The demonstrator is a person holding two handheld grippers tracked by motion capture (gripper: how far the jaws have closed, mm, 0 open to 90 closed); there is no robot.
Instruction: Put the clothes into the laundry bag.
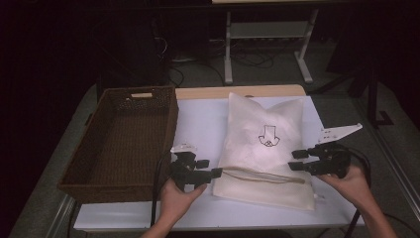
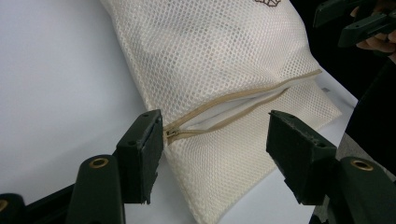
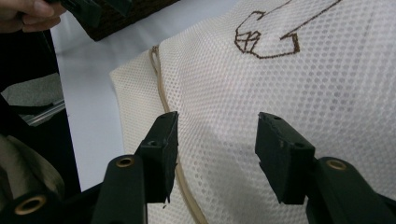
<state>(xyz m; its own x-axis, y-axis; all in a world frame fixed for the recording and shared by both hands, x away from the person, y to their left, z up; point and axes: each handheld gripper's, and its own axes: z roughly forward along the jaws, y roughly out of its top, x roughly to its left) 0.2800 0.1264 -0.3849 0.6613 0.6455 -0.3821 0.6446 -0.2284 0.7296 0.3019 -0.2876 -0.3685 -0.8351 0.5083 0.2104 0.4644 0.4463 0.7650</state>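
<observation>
A cream mesh bag (image 1: 262, 144) with a brown stitched emblem (image 1: 268, 136) lies flat on the white table. A tan zipper (image 1: 262, 176) runs across its near end. My left gripper (image 1: 210, 167) is open at the bag's left corner. In the left gripper view its jaws (image 2: 215, 140) straddle that corner, and the zipper pull (image 2: 171, 134) lies right beside the left pad. The zipper (image 2: 243, 100) gapes slightly there. My right gripper (image 1: 294, 159) stands open at the bag's right edge. Its jaws (image 3: 217, 149) hover over the mesh (image 3: 303, 79) beside the zipper (image 3: 161, 93), gripping nothing.
A dark brown wicker basket (image 1: 171, 129) stands at the table's left, close to the left hand. The table's near edge (image 1: 208, 225) runs just below the bag. Desk legs and cables sit on the floor behind.
</observation>
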